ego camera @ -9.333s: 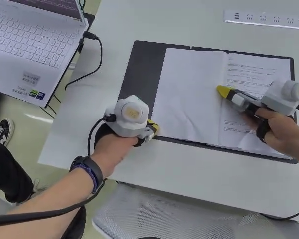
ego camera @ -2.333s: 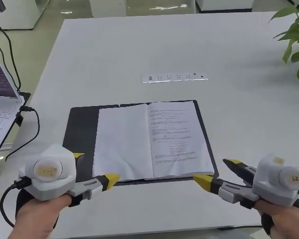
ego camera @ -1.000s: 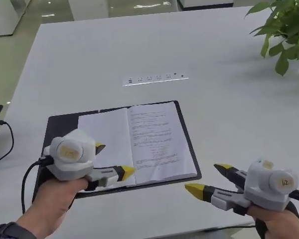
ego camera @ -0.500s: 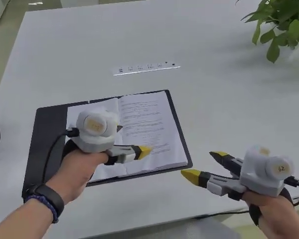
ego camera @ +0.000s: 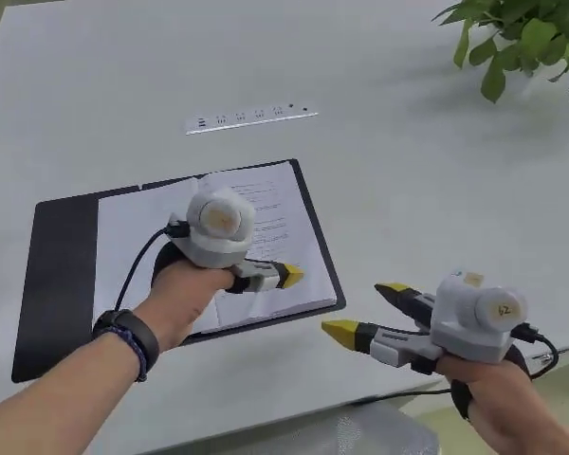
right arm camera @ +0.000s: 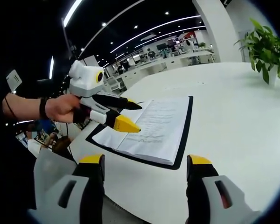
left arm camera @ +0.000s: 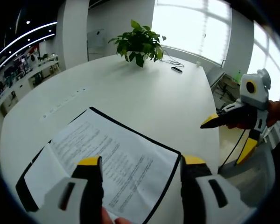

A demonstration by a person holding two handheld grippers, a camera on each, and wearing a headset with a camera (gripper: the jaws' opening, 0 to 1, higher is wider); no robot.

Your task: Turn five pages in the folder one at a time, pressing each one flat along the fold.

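Observation:
The black folder (ego camera: 57, 275) lies open on the white table, a blank page on its left and a printed page (ego camera: 286, 213) on its right. My left gripper (ego camera: 280, 269) hovers open above the lower part of the printed page (left arm camera: 107, 158), its jaws wide apart with nothing between them. Off the folder's right corner, my right gripper (ego camera: 368, 310) is held open over the table's front edge, pointing towards the folder (right arm camera: 158, 123). The left gripper (right arm camera: 133, 115) also shows in the right gripper view, and the right gripper (left arm camera: 227, 136) in the left gripper view.
A power strip (ego camera: 251, 118) is set into the table beyond the folder. A potted plant (ego camera: 522, 38) stands at the far right corner (left arm camera: 137, 42). A cable (ego camera: 541, 355) trails from the right gripper past the table's front edge. White tabletop (ego camera: 436, 190) spreads right of the folder.
My left gripper has moved right, from the folder's lower left to over the printed page. The right gripper has kept open near the front edge. The head camera has shifted.

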